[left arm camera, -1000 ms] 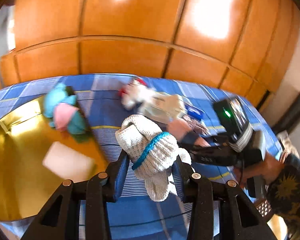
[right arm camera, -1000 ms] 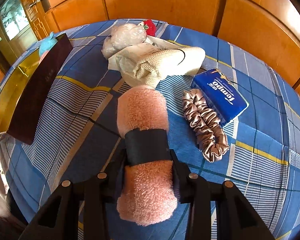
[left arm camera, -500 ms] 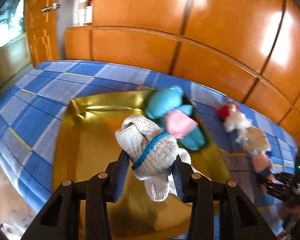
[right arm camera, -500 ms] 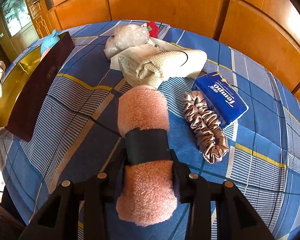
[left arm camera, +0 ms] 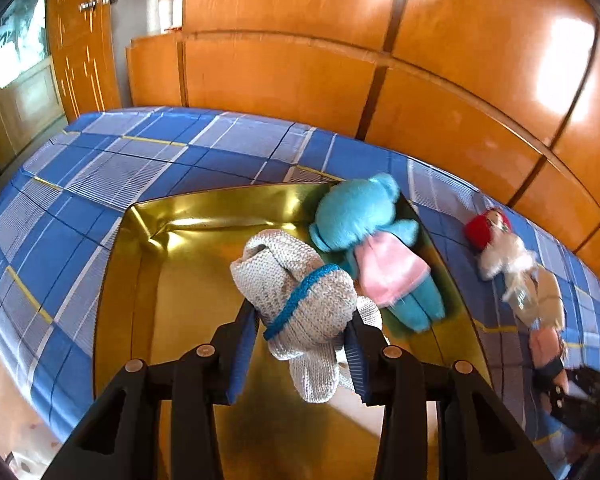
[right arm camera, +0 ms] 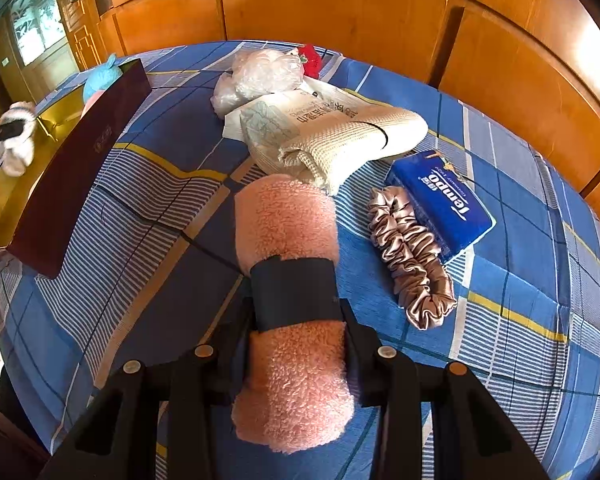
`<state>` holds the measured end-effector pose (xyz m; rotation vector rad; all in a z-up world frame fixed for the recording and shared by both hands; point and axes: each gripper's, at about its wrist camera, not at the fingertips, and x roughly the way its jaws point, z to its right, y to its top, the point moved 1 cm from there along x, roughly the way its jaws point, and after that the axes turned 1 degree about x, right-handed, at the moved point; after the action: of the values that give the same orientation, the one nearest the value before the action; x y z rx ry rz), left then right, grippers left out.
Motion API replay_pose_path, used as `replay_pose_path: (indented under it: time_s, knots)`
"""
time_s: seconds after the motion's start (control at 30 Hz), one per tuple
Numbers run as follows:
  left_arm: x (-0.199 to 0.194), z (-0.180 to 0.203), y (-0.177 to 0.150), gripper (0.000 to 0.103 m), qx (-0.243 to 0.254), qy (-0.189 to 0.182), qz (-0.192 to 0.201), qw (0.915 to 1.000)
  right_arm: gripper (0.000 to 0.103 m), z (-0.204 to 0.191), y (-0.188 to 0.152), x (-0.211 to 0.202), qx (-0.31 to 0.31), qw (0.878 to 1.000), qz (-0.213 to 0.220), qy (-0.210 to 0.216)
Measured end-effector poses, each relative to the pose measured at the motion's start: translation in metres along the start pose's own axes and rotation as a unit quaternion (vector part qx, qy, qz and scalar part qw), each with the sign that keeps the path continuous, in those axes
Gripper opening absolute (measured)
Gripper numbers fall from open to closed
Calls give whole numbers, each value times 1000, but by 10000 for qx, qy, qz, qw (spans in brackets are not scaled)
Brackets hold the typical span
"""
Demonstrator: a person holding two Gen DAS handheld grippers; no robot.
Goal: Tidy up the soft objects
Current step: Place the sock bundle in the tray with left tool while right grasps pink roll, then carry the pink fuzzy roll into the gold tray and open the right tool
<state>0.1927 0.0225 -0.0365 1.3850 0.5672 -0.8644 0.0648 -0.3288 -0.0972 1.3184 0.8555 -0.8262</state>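
**Holding two soft items, left tongs over the gold box**

Gripping one white knit bundle [left arm camera: 300,300] with a blue band, the left tongs [left arm camera: 304,344] are clamped on its sides; the bundle's long axis runs up and left, away from the tongs, with a loose end hanging below. Compared with half a second ago, the gold box [left arm camera: 188,240] sits more centrally beneath the tongs, and its far corner is now in view. Beyond the bundle, one blue plush toy [left arm camera: 364,240] in a pink dress lies inside the box, head pointing away.

The right tongs [right arm camera: 296,316] are closed on one pink fleece roll [right arm camera: 288,240] at its black band; the roll's long axis points straight ahead, unchanged. Right of it lie one satin scrunchie [right arm camera: 410,252] and one blue tissue pack [right arm camera: 440,196]. Ahead rests one beige knit cloth [right arm camera: 352,144], then one clear plastic bag [right arm camera: 256,76].
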Motion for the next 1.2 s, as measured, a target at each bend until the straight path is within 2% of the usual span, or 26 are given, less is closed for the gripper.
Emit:
replay_pose_path:
  time_s: [0.2,0.27,0.37,0.4,0.6,0.7,0.77,1.0,1.2]
  knots:
    - [39,-12,26,42,-142,64,-236,9996,39,0,1,1,-23,10000,11,-3]
    - [52,-12,32,45,-103,8,-301,9995,39,0,2,1,-22,10000,9,3]
    - [60,-10,35,61,-157,-37,-387,9991,39,0,2,1,-26,10000,12,2]
    - [60,-9,35,69,-141,0,-366,9992,39,0,2,1,-25,10000,11,1]
    - [27,-7,25,70,-111,345,59,9993,39,-2,3,2,-80,10000,31,-50]
    - [-1,-4,9,75,-71,476,345,9982,39,-3,3,2,-99,9999,40,-83]
    - [-19,0,-6,76,-34,533,525,9972,39,-4,3,2,-108,9999,46,-96]
    - [-53,15,-56,78,-26,351,533,9980,39,-8,1,0,-154,9996,82,-200]
    - [-72,24,-78,78,132,340,583,9976,37,-11,0,0,-214,9993,108,-277]
